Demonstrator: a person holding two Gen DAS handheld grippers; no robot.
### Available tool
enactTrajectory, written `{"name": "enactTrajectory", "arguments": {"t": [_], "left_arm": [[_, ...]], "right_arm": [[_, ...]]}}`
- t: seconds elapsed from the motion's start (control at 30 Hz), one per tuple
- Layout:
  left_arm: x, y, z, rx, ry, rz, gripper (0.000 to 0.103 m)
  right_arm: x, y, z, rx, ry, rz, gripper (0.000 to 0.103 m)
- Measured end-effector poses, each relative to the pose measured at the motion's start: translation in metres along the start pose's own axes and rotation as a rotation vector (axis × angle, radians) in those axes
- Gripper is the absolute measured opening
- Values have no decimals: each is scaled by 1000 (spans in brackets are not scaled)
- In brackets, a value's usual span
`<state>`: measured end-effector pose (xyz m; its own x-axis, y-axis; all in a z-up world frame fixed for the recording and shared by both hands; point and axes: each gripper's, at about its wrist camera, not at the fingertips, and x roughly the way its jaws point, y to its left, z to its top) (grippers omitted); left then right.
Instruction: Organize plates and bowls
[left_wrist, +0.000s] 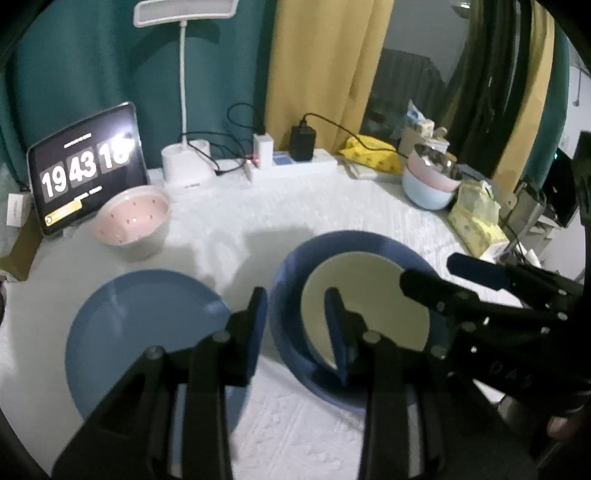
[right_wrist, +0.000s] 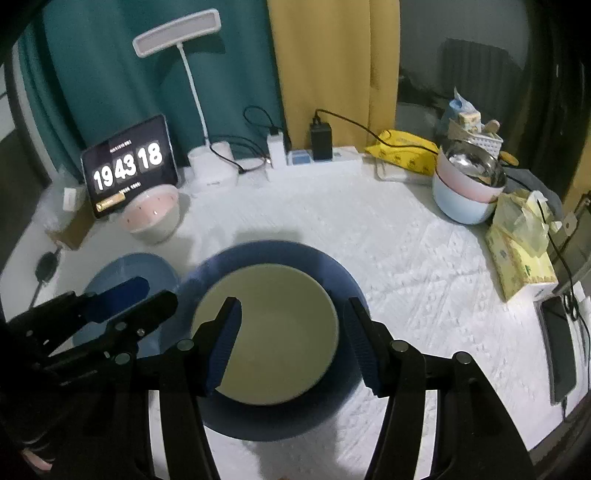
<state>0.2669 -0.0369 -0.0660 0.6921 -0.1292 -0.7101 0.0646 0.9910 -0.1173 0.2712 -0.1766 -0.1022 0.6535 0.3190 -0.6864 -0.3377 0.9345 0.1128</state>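
While both tools hang above it, the white surface (right_wrist: 388, 236) carries the dishes. Largest is the dark plate (right_wrist: 332, 269), with a cream plate (right_wrist: 280, 332) lying on it, so stacking seems to be the step in hand. A light-blue plate (left_wrist: 140, 325) lies flat just to the left, apart from the stack. A pink bowl (left_wrist: 131, 225) sits at the back left by the clock (left_wrist: 86, 170); 2 nested bowls (right_wrist: 461, 199) with a steel one on top sit at the back right. The right tool (right_wrist: 291, 343) is wide and empty over the cream plate. The left tool (left_wrist: 295, 325) is narrower, nothing between its pads. Next, likely, the light-blue plate needs an edge grip.
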Motion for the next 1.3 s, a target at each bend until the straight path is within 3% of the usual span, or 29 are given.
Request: {"name": "enactTrajectory", "arguments": {"t": [0.2, 1.3], "left_arm": [[-8, 17, 4, -22, -36, 6, 45], [-19, 120, 14, -106, -98, 63, 45]], "right_arm": [[0, 13, 7, -16, -21, 17, 60], [49, 108, 46, -135, 14, 95, 60]]}}
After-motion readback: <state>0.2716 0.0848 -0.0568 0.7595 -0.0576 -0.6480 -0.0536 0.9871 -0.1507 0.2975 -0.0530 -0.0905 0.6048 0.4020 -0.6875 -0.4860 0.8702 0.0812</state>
